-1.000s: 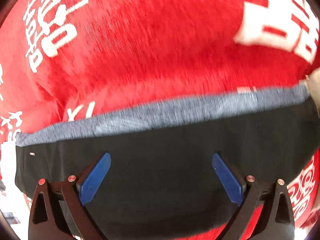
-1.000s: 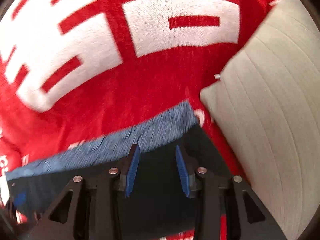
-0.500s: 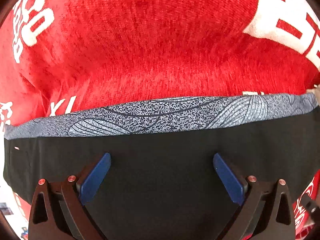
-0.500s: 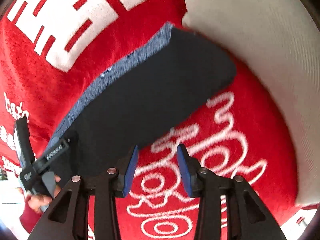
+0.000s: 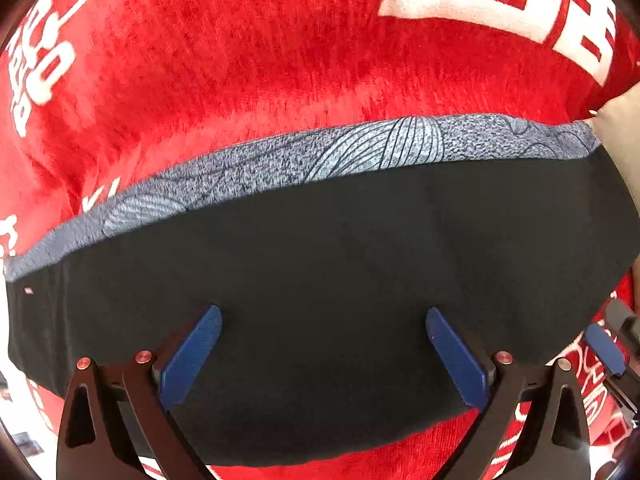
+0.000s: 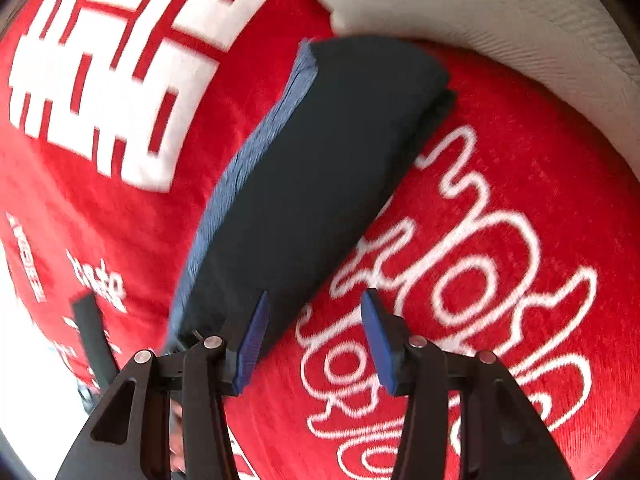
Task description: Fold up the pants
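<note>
Red blanket (image 5: 248, 80) under folded black pants (image 5: 320, 280); our right gripper (image 6: 312, 340) has swung off them, opening, empty. Left gripper (image 5: 324, 356) hovers, spread wide.

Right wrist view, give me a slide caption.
Right hand-held gripper opening over the red blanket, beside folded black pants.

Plush red blanket (image 5: 248, 80) with white printed characters and looping white script spread across the whole surface, pale beige ribbed cushion (image 6: 500, 20) lying on it at the far right edge
</note>
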{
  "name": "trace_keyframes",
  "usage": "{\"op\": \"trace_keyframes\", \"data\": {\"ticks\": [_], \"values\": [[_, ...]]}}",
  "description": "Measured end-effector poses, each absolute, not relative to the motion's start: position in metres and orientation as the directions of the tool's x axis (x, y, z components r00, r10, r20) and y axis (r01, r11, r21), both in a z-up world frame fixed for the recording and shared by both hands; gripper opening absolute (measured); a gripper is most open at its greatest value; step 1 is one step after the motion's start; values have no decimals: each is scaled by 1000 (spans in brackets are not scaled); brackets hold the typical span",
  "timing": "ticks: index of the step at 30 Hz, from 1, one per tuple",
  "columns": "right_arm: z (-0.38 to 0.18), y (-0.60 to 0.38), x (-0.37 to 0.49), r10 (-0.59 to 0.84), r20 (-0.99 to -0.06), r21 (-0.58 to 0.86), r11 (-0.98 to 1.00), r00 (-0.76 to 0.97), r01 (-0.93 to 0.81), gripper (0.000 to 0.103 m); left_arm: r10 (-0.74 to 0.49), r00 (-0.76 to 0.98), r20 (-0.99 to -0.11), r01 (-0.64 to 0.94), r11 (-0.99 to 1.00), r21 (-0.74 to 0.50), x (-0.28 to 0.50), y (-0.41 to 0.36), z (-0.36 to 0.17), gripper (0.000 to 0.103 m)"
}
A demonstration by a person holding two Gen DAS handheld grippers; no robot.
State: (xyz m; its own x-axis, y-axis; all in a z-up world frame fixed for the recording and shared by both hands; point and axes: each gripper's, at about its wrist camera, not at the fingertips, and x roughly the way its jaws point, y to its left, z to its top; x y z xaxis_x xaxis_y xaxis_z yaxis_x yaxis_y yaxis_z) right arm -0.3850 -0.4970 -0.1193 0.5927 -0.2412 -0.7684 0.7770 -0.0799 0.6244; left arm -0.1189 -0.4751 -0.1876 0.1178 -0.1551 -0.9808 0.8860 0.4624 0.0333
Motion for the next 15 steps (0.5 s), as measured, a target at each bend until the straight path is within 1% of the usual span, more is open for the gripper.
{"op": "trace_keyframes", "data": {"ticks": [3,11,15], "values": [[-122,-500,-396,-286,-735,664,-116,615,739,52,-179,104,-978,876,481,5,-119,-470,-189,103],[-126,-524,-399,-413,-671,708,-109,616,698,52,-209,117,-971,888,460,8,-127,-466,-186,103],[-128,-539,-394,-432,-653,721,-104,622,685,52,-221,125,-967,888,459,10,-128,-459,-189,103]]}}
